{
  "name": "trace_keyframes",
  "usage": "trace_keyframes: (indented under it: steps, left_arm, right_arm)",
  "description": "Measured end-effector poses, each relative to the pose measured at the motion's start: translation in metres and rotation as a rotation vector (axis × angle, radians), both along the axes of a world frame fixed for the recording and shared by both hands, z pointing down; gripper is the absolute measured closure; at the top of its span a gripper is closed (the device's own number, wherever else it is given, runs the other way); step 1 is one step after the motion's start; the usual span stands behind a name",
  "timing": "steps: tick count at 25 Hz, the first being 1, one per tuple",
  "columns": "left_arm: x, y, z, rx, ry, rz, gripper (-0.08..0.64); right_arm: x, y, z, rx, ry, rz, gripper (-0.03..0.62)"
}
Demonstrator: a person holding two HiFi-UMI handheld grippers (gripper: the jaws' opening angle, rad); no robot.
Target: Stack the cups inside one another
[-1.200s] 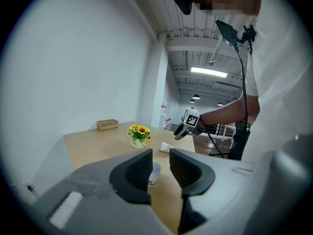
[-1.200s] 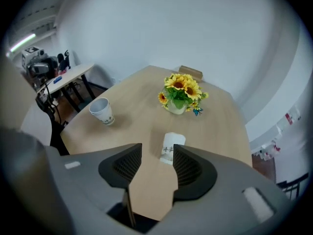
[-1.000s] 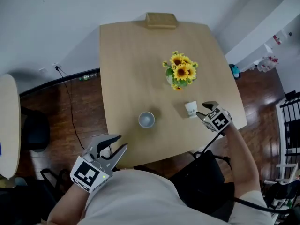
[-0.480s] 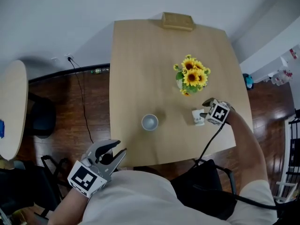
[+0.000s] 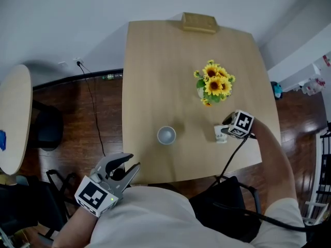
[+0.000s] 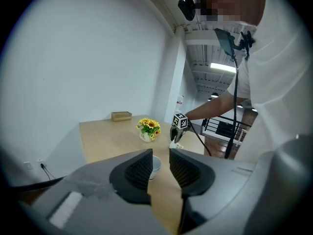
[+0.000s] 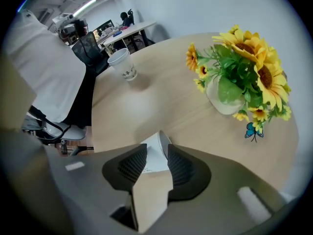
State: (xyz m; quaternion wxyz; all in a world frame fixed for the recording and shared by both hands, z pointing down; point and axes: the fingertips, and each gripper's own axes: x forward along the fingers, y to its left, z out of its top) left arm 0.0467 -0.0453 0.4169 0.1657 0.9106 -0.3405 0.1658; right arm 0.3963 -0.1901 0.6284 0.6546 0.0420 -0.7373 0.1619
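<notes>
A small white paper cup (image 5: 220,137) stands near the right front edge of the wooden table (image 5: 155,76). My right gripper (image 5: 224,130) points down over it. Its jaws have just been closing, and in the right gripper view the cup (image 7: 152,160) fills the gap between the pads, which touch its sides. A second white cup (image 5: 166,135) stands upright, mouth up, at the table's front middle, also visible as a cup (image 7: 123,65) in the distance. My left gripper (image 5: 133,160) hangs off the table's front edge, open and holding nothing, with that cup (image 6: 156,169) visible through its gap.
A vase of sunflowers (image 5: 214,86) stands just behind the held cup. A wooden box (image 5: 199,22) sits at the table's far edge. A round table (image 5: 10,123) is off to the left, a black chair (image 5: 227,211) by my right side.
My right gripper has come down from beside the small cup to stand over it, with the cup between its jaws. The left gripper has kept its place.
</notes>
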Motion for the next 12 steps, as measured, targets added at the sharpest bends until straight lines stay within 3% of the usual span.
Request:
trace_keyframes:
  steps: [4,6,12]
  left_arm:
    - [0.004,-0.002,-0.001,0.004,0.003,0.025,0.443]
    - [0.007,-0.003,-0.002,0.004,0.006,0.035,0.443]
    - [0.011,-0.002,-0.001,0.002,0.004,0.068,0.443]
  right_arm:
    - [0.007,0.016,-0.002,-0.023,-0.015,0.034,0.474]
    - [0.010,0.023,-0.004,-0.027,-0.021,0.050,0.534]
    - [0.013,0.037,-0.013,0.000,-0.061,0.100,0.552]
